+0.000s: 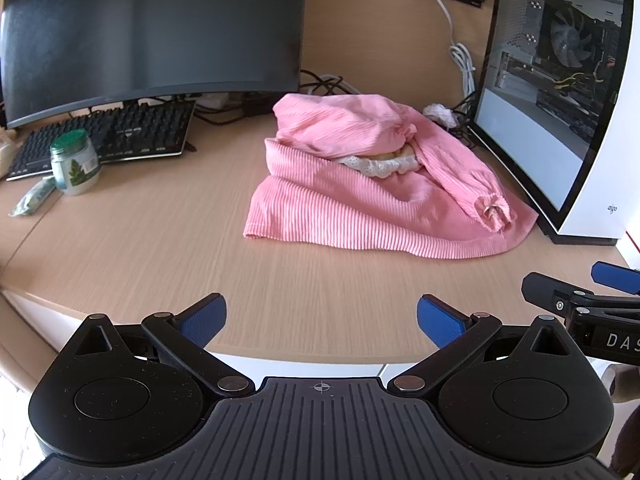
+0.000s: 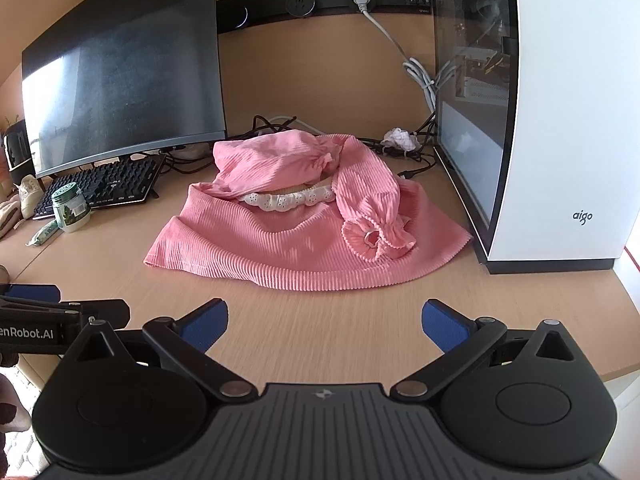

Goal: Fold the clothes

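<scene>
Two claws: both hover over the near edge of the table, neither touching any cloth.
Table: light wood-grain table (image 1: 160, 216), its near edge curved.
Monitor: wide curved black monitor (image 1: 152, 28), dark, at the far left of the table.
Computer case: white tower computer case with a glass side panel (image 2: 560, 120), upright along the right edge of the table; a fan shows behind the glass in the left wrist view.
Garment: pink ribbed long-sleeved top (image 1: 360, 208) (image 2: 280, 248), lying rumpled between the monitor and the case, its right side just beside the case. Its hem faces the near edge. One sleeve is laid across the chest with its ruffled cuff (image 2: 370, 238) toward the case; the other is bunched over the upper part. White lace trim (image 2: 288, 200) shows at the neckline.
Keyboard: black keyboard (image 1: 108, 136), under the monitor.
Left claw: left claw (image 1: 322, 316), blue-padded fingers spread wide, empty, aimed at the hem.
Right claw: right claw (image 2: 324, 320), fingers likewise wide apart, holding nothing; it shows at the right rim of the left wrist view.
Jar: glass jar with a green lid (image 1: 74, 162), in front of the keyboard, well left of the top.
Cable: white power cable (image 1: 460, 52), running down from a wall socket behind the top.
</scene>
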`<state>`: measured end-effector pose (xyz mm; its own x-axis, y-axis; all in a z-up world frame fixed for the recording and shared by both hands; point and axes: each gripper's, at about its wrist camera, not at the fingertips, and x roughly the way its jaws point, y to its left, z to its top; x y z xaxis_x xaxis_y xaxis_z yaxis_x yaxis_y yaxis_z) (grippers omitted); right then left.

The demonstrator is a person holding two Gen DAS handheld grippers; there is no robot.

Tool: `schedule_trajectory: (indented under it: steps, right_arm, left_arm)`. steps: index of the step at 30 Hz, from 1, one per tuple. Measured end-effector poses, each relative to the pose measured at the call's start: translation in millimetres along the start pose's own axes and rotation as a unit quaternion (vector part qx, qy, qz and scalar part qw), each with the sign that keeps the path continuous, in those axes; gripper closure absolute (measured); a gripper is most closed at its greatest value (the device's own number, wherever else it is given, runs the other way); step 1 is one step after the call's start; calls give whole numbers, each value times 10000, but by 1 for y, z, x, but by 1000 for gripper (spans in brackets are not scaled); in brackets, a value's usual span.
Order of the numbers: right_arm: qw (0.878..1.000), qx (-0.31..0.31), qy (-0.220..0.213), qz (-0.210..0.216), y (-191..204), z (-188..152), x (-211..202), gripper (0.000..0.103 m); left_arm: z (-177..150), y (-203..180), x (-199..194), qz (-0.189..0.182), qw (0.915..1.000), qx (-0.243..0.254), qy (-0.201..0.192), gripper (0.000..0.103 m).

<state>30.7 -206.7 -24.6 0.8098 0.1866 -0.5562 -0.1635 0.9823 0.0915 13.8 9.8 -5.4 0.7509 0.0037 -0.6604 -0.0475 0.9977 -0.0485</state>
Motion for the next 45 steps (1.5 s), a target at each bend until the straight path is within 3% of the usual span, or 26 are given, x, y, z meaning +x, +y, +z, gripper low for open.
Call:
schedule_trajectory:
  steps: [29,40,45]
  right_arm:
    - [9997,14,254,47,-2,2,21,0]
    - [9988,116,483,-43,3,3,37,0]
    - [9966,449,664,-207,4,8,55,0]
  left_arm:
    - [4,6,17,-16,10000,-49,86,0]
    - [11,12,38,-99,9995,-3,299,0]
    - [17,22,58,-187,9985,62,506,0]
